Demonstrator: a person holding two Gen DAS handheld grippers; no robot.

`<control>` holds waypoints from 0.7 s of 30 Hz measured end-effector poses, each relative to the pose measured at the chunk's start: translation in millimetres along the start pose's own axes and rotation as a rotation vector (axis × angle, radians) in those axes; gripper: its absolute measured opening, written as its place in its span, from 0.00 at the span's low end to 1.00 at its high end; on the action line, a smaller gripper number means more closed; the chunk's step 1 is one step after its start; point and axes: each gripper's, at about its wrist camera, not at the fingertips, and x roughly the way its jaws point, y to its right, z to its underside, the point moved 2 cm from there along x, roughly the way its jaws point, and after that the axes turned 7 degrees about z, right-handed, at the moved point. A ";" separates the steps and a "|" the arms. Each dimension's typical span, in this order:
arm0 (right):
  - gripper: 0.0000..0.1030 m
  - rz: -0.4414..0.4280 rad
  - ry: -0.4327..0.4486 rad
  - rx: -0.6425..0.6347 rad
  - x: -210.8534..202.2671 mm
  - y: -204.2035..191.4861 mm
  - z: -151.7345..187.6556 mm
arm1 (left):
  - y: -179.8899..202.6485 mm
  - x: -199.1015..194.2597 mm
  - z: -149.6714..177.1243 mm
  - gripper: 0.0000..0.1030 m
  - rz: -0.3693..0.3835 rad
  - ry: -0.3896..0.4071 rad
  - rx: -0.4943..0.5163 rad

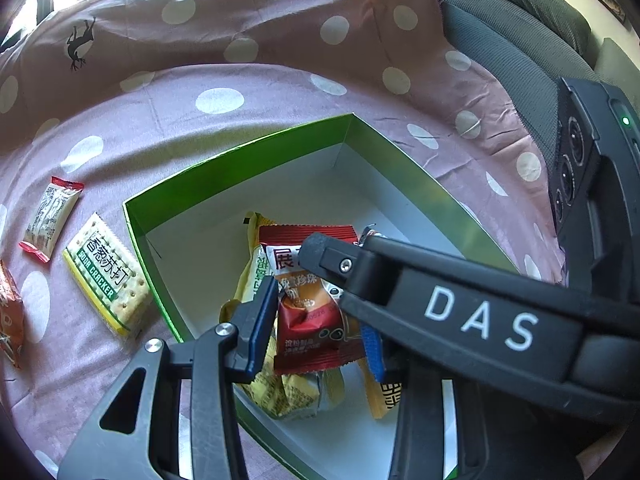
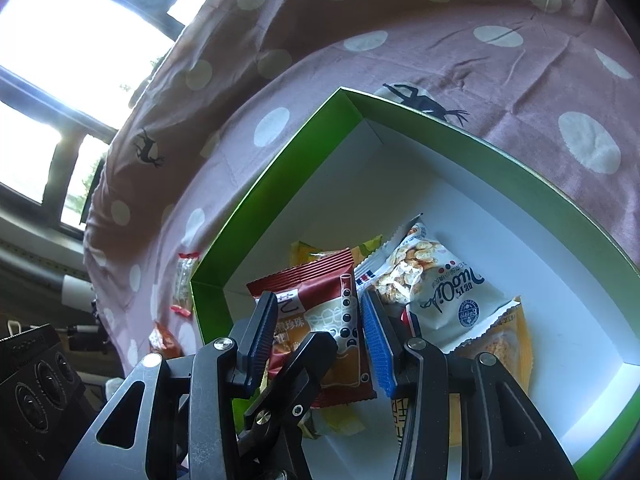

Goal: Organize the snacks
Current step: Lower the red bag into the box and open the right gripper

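Note:
A green box with a white inside [image 1: 400, 168] [image 2: 500, 160] sits on a pink dotted cloth. Several snack packets lie in it. My left gripper [image 1: 316, 320] is over the box, its jaws around a red bubble-tea packet [image 1: 312, 320], which looks pinched between the pads. My right gripper [image 2: 316, 336] is open over the same red packet [image 2: 320, 312]; its arm crosses the left wrist view [image 1: 460, 312]. A white rice-cracker packet [image 2: 436, 284] and yellow packets [image 1: 280, 392] lie in the box too.
On the cloth left of the box lie a soda cracker packet [image 1: 106, 276], a small white and red packet [image 1: 50, 218] and an orange-red packet [image 1: 8, 316]. A grey chair [image 1: 512, 40] stands at the right. A window [image 2: 60, 60] is at the left.

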 end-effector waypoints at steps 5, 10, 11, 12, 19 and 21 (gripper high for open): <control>0.46 0.012 0.002 0.006 0.5 0.8 0.2 | -0.6 1.7 1.3 0.37 0.002 -0.006 -0.007; 0.46 0.041 0.001 0.008 1.9 2.2 0.4 | -1.3 2.8 2.0 0.37 -0.001 -0.004 -0.009; 0.46 0.045 0.001 0.008 1.9 2.5 0.4 | -1.2 2.6 1.9 0.37 -0.004 -0.003 -0.009; 0.46 0.051 0.002 0.009 1.8 2.6 0.3 | -0.8 1.4 2.0 0.37 -0.009 0.004 -0.007; 0.45 0.041 0.046 -0.017 -7.7 -4.3 1.2 | -6.7 -21.6 7.4 0.41 -0.027 0.047 -0.005; 0.47 0.033 0.068 -0.025 -11.8 -8.3 1.7 | -13.9 -35.0 12.1 0.46 -0.005 0.067 -0.028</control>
